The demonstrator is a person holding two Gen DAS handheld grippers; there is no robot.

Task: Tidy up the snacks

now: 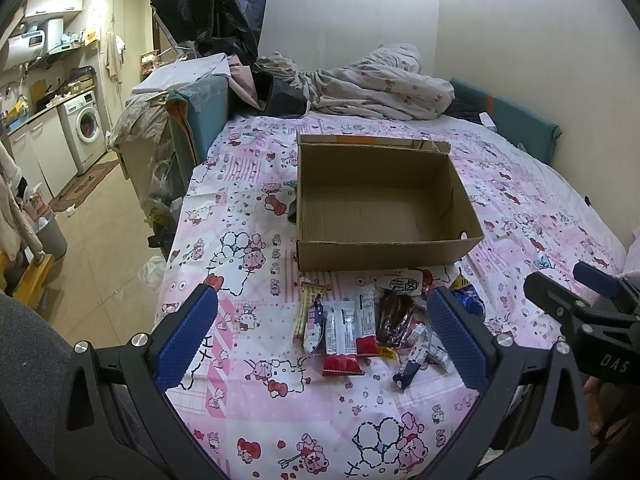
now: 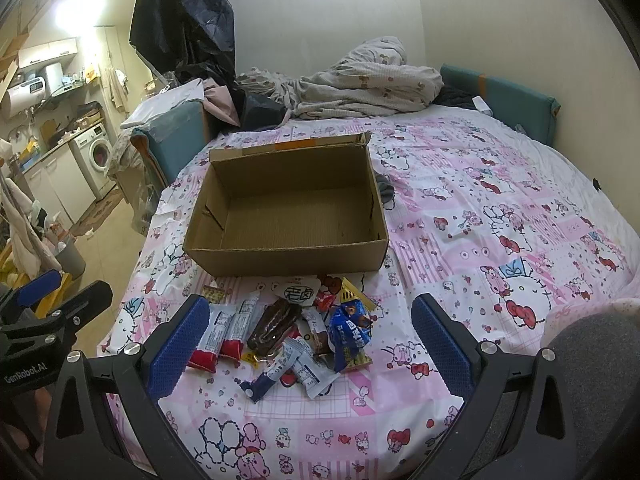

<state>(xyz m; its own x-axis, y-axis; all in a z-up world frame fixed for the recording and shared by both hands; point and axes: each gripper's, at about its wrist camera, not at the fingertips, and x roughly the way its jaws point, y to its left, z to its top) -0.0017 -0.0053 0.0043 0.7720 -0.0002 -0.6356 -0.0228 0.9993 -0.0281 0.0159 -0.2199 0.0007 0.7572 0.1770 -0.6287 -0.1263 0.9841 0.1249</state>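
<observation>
An open, empty cardboard box (image 1: 380, 216) (image 2: 288, 216) stands on the pink cartoon bedsheet. Just in front of it lies a pile of snack packets (image 1: 360, 328) (image 2: 296, 332): two red-and-white bars (image 2: 224, 340), a dark brown packet (image 2: 272, 324), a blue packet (image 2: 352, 332) and several small ones. My left gripper (image 1: 324, 340) is open and empty, hovering above the pile. My right gripper (image 2: 308, 344) is open and empty, also above the pile. Each gripper shows at the edge of the other's view.
The bed (image 2: 500, 220) fills the scene, with a crumpled duvet (image 1: 384, 84) and teal cushions (image 1: 516, 116) at the back. The bed's left edge drops to a tiled floor (image 1: 100, 240) with a bin and a washing machine (image 1: 86, 128).
</observation>
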